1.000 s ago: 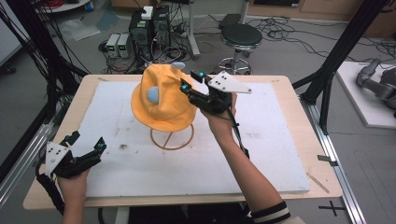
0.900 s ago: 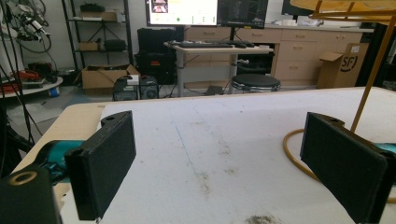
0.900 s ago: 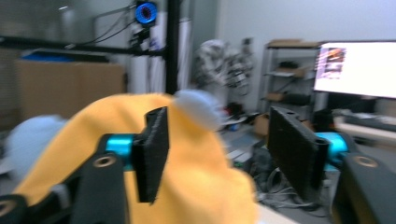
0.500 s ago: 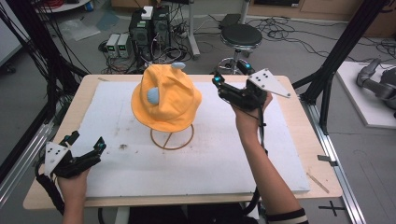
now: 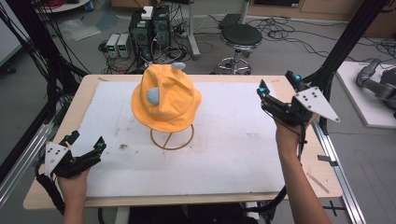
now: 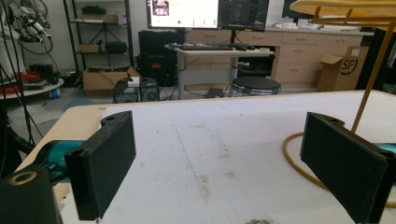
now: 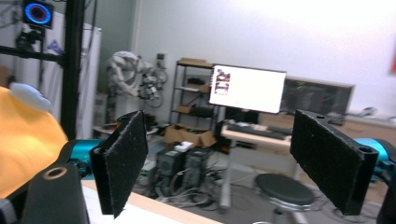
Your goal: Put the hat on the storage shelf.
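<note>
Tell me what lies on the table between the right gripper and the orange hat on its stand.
Nothing: in the high view, only bare white table cover separates the right gripper from the orange hat.

The high view looks forward and down on the whole counter (image 5: pixel 233 154) from the person's side. The left gripper view sits low, just above the counter (image 6: pixel 210 140), facing the room's desks. The right gripper view rides higher, facing level. All three share the hat (image 5: pixel 166 100) (image 6: pixel 345 7) (image 7: pixel 23 140), the stool (image 5: pixel 240 35) (image 6: pixel 256 85) (image 7: pixel 282 189).
</note>
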`<state>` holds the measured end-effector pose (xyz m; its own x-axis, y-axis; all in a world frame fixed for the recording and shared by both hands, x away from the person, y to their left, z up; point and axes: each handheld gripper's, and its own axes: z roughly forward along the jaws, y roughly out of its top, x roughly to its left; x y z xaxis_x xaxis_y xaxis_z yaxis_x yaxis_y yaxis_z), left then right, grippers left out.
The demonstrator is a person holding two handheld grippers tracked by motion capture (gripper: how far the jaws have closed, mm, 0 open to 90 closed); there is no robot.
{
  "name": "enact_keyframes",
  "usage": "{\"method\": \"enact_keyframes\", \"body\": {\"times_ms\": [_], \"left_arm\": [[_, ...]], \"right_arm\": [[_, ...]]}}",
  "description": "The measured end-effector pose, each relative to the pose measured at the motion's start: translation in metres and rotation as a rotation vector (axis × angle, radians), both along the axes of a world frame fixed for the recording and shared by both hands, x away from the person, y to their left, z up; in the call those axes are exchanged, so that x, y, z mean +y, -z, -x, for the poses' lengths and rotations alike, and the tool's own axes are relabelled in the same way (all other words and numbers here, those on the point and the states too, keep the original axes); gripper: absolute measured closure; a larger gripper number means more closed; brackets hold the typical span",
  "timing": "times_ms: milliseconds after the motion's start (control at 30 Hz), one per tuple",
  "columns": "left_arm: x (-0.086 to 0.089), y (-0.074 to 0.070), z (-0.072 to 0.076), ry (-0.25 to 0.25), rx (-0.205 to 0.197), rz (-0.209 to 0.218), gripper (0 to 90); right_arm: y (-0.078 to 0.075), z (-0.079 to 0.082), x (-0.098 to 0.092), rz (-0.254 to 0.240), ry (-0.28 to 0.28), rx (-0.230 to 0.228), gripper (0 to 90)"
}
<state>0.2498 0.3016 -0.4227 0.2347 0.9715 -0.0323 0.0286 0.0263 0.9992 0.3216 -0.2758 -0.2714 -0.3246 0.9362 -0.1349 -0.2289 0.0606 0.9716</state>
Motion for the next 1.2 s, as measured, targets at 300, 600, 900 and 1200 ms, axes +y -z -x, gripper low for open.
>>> {"method": "enact_keyframes", "body": {"times_ms": [300, 600, 900, 1200], "left_arm": [[-0.003, 0.0, -0.002, 0.011, -0.003, -0.005, 10.9], [-0.005, 0.0, -0.004, 0.014, -0.008, 0.001, 10.9], [-0.004, -0.001, -0.005, 0.015, -0.014, 0.004, 10.9], [-0.004, 0.0, -0.007, 0.011, -0.008, 0.005, 10.9]], "right_arm": [[0.035, 0.01, -0.035, -0.017, 0.064, 0.067, 18.2], [0.076, 0.007, -0.058, -0.079, 0.079, 0.158, 13.0], [0.11, 0.011, -0.062, -0.068, 0.039, 0.203, 12.4], [0.125, 0.013, -0.063, -0.096, 0.039, 0.203, 12.0]]}}
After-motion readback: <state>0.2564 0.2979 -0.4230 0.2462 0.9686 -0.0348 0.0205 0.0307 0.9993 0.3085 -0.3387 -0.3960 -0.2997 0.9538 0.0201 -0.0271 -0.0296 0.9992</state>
